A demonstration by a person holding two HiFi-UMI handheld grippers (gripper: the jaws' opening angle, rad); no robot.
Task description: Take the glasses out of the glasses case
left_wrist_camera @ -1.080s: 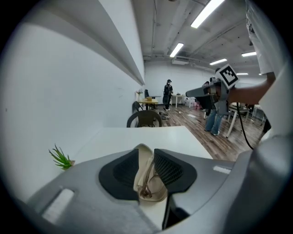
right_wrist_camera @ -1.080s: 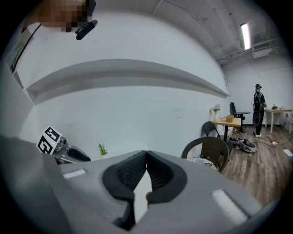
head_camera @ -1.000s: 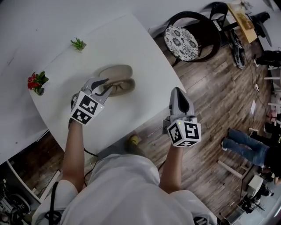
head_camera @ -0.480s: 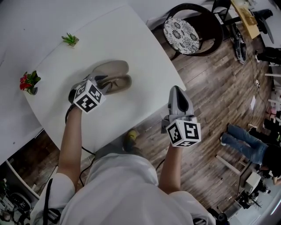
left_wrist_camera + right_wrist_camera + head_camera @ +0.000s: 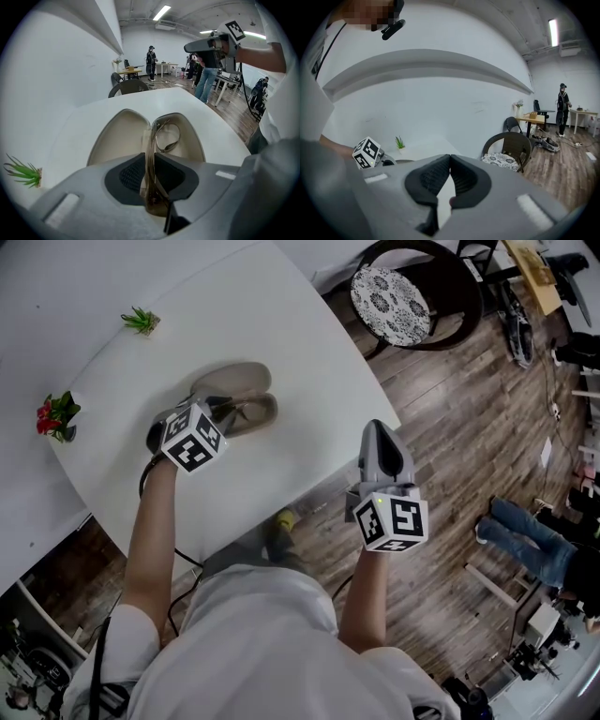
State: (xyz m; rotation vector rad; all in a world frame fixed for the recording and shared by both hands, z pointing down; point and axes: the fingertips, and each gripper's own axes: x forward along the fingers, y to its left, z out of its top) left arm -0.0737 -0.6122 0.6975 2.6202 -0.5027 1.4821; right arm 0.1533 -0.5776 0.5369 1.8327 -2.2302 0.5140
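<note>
A beige glasses case lies open on the white table, its two shells spread apart. Brown translucent glasses stand in the right shell. My left gripper points steeply down into the case. Its jaws have just been closing, and the glasses' frame is now clamped between the pads. My right gripper hangs off the table's right corner, over the floor. It is shut with nothing between its pads.
A small green plant and a pot of red flowers stand near the table's far left edge. A dark chair with a patterned cushion stands beyond the table's right corner. Wooden floor lies to the right.
My left gripper has dropped onto the open case and its jaws have closed on the glasses. The right gripper has sunk slightly.
</note>
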